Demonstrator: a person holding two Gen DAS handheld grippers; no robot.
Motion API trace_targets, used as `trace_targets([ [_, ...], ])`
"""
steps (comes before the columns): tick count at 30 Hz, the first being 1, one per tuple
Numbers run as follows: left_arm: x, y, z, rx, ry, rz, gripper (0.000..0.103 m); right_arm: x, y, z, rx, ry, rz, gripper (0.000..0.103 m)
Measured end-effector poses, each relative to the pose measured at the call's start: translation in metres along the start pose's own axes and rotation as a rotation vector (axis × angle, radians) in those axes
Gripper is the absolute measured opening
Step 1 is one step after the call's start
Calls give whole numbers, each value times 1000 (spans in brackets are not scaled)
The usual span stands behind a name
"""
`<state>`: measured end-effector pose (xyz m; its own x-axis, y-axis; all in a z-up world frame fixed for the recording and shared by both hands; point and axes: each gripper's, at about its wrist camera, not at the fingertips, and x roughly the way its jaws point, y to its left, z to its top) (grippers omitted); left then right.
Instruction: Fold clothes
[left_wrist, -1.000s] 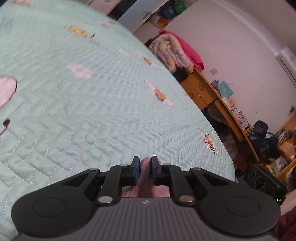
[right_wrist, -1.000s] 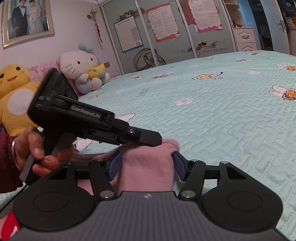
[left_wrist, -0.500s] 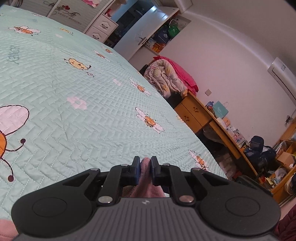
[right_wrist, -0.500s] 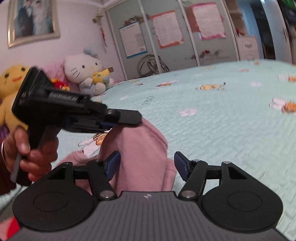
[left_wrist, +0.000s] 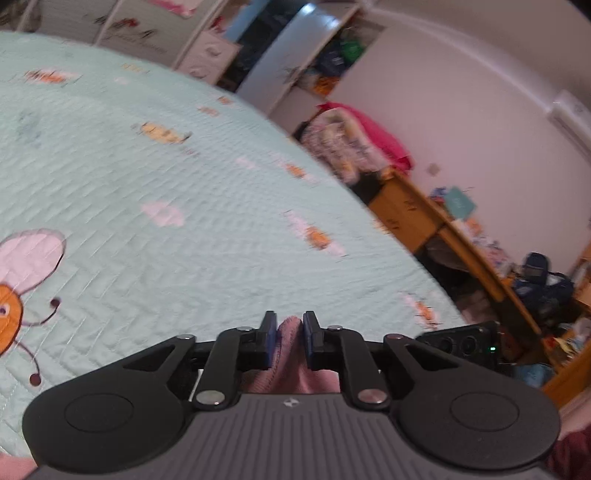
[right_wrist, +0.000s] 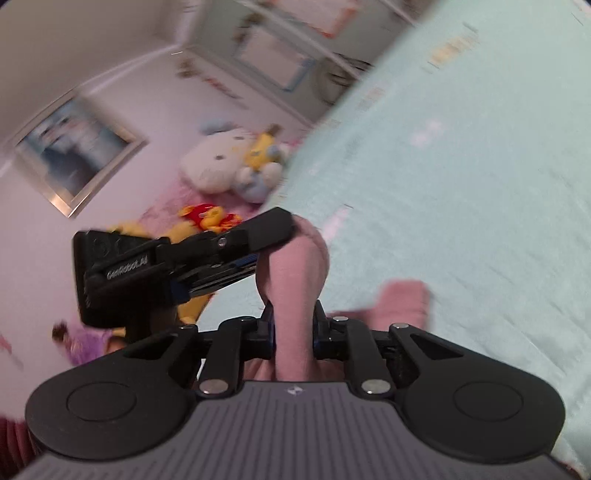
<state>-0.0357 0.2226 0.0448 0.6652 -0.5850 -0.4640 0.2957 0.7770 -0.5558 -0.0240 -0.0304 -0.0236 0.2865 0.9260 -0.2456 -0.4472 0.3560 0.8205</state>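
A pink fleece garment hangs between both grippers above the mint quilted bed. My right gripper is shut on a bunched band of the pink cloth. My left gripper is shut on a fold of the same pink garment. The left gripper also shows in the right wrist view, gripping the cloth's top just ahead and to the left. Another pink part trails lower right. Both views are motion-blurred.
The mint bedspread with bee prints fills the left wrist view. Plush toys sit at the bed's head. A wooden desk, a heap of bedding and wardrobes stand beyond the bed's far edge.
My right gripper has closed from wide open onto the pink cloth and rolled sideways. Both grippers have lifted the garment off the bed. The left gripper stays shut on it.
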Motion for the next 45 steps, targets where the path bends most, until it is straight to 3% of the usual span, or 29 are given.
trace_targets([
  [2, 1, 6, -4, -27, -30, 76, 19, 3, -10, -3, 40, 15, -35, 16],
  [5, -25, 8, -12, -82, -135, 167, 40, 6, -10, -9, 34, 11, -59, 16],
  [7, -52, -2, -22, -63, -197, 232, 43, 7, -6, -12, 8, 4, -80, 15],
  [10, -97, -18, -50, -41, -264, 329, 58, 3, 3, -15, -26, -12, -111, 26],
  [11, -109, -20, -62, -38, -272, 342, 61, -1, 8, -16, -49, -26, -127, 31],
  [14, -132, -24, -97, -10, -242, 403, 62, -15, 12, -24, -81, -73, -167, 31],
  [16, -137, -19, -114, -23, -218, 439, 62, -17, 4, -27, -69, -61, -196, 17],
  [18, -143, -13, -122, -73, -236, 453, 62, -19, 8, -26, -79, -62, -222, 18],
  [20, -153, -14, -126, -96, -281, 437, 62, -24, 25, -27, -160, -92, -305, 20],
  [22, -159, -21, -125, -79, -315, 438, 63, -30, 43, -27, -243, -124, -390, 28],
  [25, -156, -32, -120, -21, -314, 449, 65, -28, 79, -29, -436, -193, -489, 30],
  [29, -144, -22, -117, -13, -306, 504, 69, 3, 89, -22, -427, -116, -375, 30],
  [31, -133, -7, -123, -35, -264, 557, 69, 24, 70, -23, -399, -41, -438, 29],
  [32, -128, 1, -127, -59, -247, 568, 67, 35, 61, -24, -384, -3, -472, 24],
  [37, -133, 5, -129, -72, -269, 565, 69, 30, 60, -31, -443, -50, -470, 22],
  [40, -145, 1, -128, -82, -311, 544, 69, 10, 68, -33, -436, -128, -436, 29],
  [42, -149, -1, -128, -95, -335, 533, 69, -2, 67, -29, -416, -168, -435, 43],
  [45, -140, -1, -128, -87, -307, 533, 69, -12, 54, -16, -372, -181, -464, 43],
])
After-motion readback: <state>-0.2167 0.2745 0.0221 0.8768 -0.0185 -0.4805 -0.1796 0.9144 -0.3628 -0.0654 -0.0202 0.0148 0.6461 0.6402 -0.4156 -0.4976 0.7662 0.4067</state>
